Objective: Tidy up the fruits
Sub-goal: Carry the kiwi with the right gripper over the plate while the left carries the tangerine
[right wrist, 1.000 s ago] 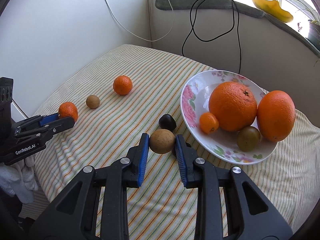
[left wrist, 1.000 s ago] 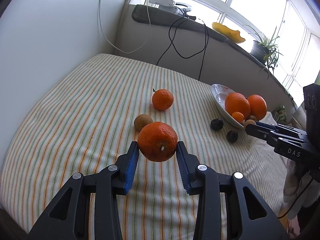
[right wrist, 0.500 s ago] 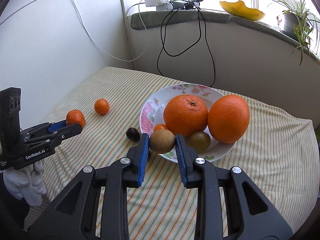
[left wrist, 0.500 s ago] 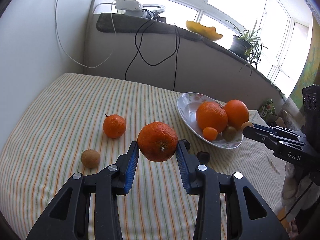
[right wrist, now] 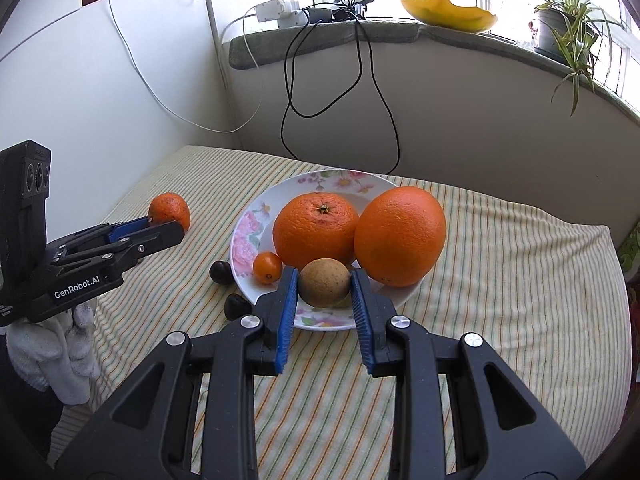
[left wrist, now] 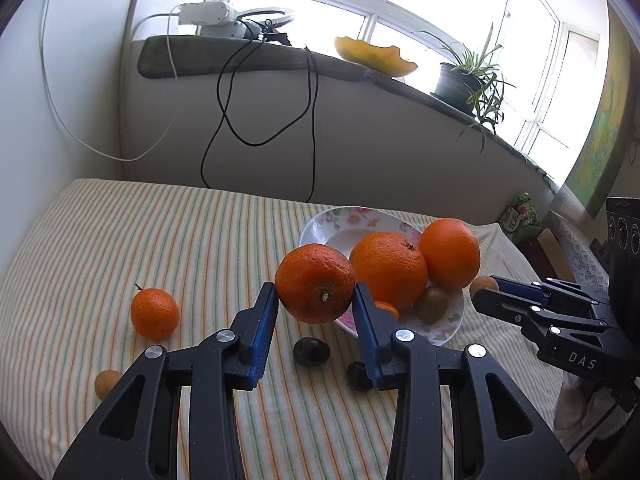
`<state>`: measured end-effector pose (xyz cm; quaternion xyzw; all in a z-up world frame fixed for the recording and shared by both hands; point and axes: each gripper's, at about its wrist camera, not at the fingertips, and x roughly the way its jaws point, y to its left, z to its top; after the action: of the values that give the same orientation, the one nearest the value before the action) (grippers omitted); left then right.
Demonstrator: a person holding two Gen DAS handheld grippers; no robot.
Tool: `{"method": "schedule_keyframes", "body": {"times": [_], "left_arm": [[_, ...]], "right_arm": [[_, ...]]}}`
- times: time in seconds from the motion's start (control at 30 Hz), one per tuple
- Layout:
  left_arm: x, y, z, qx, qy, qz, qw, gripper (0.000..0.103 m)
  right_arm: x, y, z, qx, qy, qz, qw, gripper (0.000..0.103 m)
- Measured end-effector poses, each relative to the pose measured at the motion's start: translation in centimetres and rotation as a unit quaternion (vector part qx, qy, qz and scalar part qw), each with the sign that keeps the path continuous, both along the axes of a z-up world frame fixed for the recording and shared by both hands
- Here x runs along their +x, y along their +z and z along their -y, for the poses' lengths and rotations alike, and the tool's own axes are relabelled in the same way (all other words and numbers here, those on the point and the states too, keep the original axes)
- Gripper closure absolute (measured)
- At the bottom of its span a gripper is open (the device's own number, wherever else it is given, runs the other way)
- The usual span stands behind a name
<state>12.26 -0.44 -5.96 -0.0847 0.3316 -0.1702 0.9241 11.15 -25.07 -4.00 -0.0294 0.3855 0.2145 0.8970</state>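
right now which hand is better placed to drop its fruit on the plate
Right. The right gripper holds the brown fruit at the plate rim; the left gripper's tangerine looks further off.

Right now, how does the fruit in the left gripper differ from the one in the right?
The mandarin is orange and larger; the brown fruit is tan and smaller. The mandarin's stem end shows; the brown fruit looks plain. Both are pinched between blue fingers, off the cloth, near the plate.
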Motion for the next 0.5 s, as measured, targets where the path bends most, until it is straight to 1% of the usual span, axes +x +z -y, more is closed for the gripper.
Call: {"method": "schedule_keyframes", "body": {"times": [0.27, 0.5], "left_arm": [[2.0, -0.4, 1.5, 0.007, -0.012, -0.007, 0.9999, 0.066], [3.3, -0.7, 2.5, 0.014, -0.02, -0.013, 0.9996, 0.066]], "right_arm": [[0.2, -0.7, -0.1, 0.0, 0.003, -0.006, 1.0, 0.075], [0.3, -1.1, -1.0, 0.001, 0.017, -0.009, 1.0, 0.075]]}}
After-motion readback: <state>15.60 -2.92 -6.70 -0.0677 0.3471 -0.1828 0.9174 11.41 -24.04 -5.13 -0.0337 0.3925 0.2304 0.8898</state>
